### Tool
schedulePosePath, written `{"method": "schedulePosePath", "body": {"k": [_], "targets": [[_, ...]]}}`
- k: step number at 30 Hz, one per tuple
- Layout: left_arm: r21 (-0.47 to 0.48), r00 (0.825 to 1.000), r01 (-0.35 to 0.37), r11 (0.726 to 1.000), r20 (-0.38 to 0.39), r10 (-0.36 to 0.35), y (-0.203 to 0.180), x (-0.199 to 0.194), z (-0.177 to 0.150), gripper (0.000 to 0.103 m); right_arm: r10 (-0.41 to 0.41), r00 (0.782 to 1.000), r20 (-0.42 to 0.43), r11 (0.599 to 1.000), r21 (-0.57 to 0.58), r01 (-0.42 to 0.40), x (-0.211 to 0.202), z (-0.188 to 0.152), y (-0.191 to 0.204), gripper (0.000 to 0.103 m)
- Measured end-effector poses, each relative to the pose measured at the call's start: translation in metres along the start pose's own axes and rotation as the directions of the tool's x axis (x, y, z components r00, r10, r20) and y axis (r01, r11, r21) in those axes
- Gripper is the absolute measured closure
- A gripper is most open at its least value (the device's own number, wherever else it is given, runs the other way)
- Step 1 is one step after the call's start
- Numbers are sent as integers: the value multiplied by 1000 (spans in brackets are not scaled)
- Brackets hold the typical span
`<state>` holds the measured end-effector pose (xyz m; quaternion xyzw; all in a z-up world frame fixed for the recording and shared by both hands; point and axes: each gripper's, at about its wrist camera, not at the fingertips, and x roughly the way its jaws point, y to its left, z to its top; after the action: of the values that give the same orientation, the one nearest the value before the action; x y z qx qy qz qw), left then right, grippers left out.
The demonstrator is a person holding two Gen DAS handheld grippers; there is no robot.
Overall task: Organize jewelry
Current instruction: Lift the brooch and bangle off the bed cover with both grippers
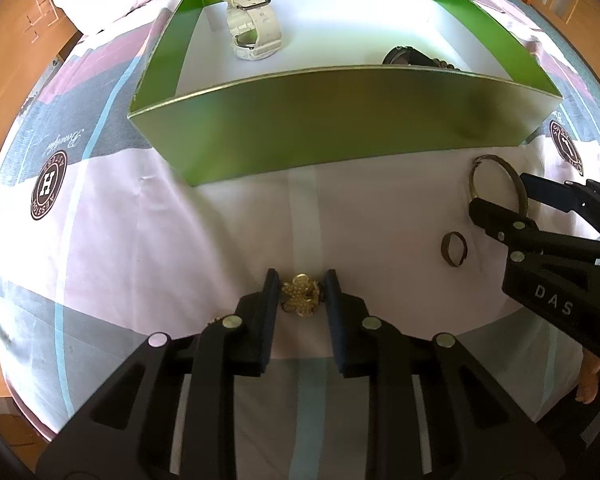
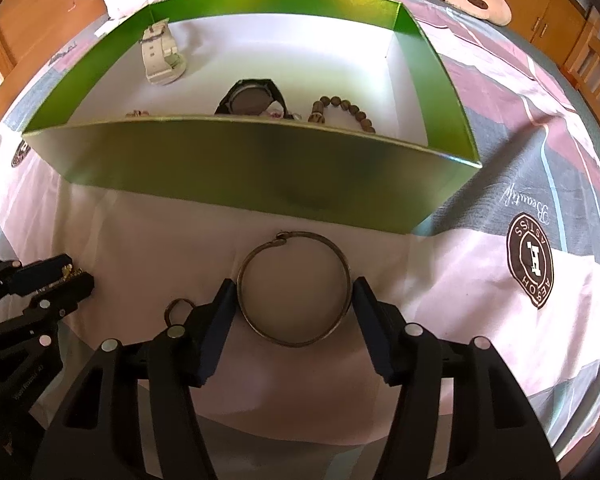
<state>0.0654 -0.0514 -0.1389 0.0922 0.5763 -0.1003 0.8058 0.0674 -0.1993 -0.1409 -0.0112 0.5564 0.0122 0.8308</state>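
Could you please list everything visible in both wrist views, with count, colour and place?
Green cardboard box: one, white inside, on the bed.
White strap watch: one, inside box, far left.
Dark round-faced watch: one, inside box, by near wall.
Brown wooden bead bracelet: one, inside box, right of dark watch.
Bronze metal bangle: one, on sheet before box.
Small bronze ring: one, on sheet beside bangle.
Gold flower-shaped brooch: one, on sheet.
Patterned bedsheet: one, pink-grey.
Left gripper: black, around brooch.
Right gripper: black, flanking bangle.
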Motion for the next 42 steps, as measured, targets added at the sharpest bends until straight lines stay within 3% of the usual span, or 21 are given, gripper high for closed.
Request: {"method": "schedulePosePath", "body": {"k": [10,14,18,21,26,42], "targets": [[-15,998,-3,1000,57,3,1,-17,2,82,32,998,60,999,38,-34,-15,8,-7,43],[-60,990,124,990,75,-119,17,-32,8,82,43,997,67,998,46,-46,-18,11,-11,43],[-127,984,155,980,105,-142,40,-43,13,82,47,996,75,998,44,-50,-22,10,-4,43],[-143,987,133,981,106,-119,44,-42,11,82,44,996,80,998,30,-46,-23,9,-1,43],[-85,992,84,993,97,-76,29,-35,11,82,40,995,87,999,1,-40,-26,6,3,43],[-52,994,52,997,96,-47,23,-35,7,82,50,995,83,998,-47,-46,-24,1,14,43]]}}
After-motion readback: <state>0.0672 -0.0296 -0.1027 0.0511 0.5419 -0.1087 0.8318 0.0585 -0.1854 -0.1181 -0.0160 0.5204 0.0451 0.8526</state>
